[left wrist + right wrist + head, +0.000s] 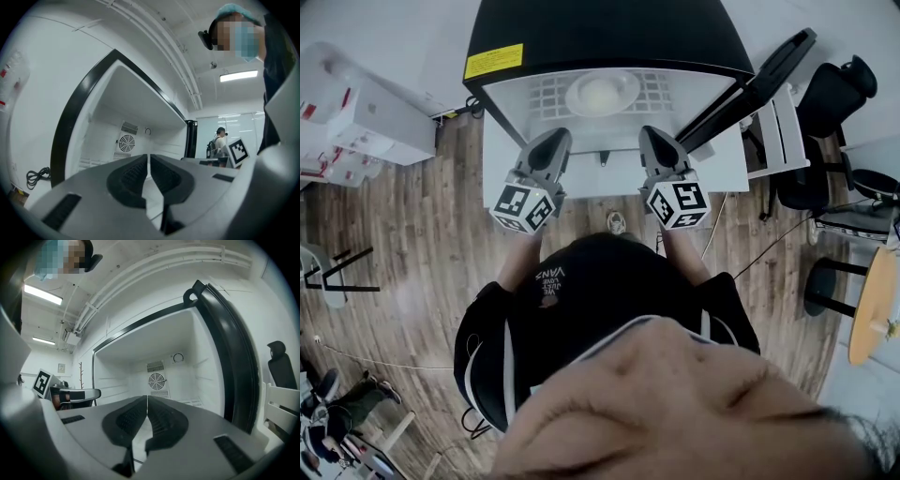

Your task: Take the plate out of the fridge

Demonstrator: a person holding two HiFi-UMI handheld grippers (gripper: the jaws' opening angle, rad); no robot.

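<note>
You've got both grippers up in front of the open fridge (600, 33), with its door (764, 80) swung out to your right. Left gripper (148, 158): jaws pressed together, nothing between them. Right gripper (146, 399): same story, closed tight and empty. The plate (603, 92) sits inside the fridge on what looks like a wire shelf (548, 94), though glare washes it out in the head view. It lies ahead of the two gripper tips and between them, touching neither. A round fan grille (156, 380) shows on the back wall.
</note>
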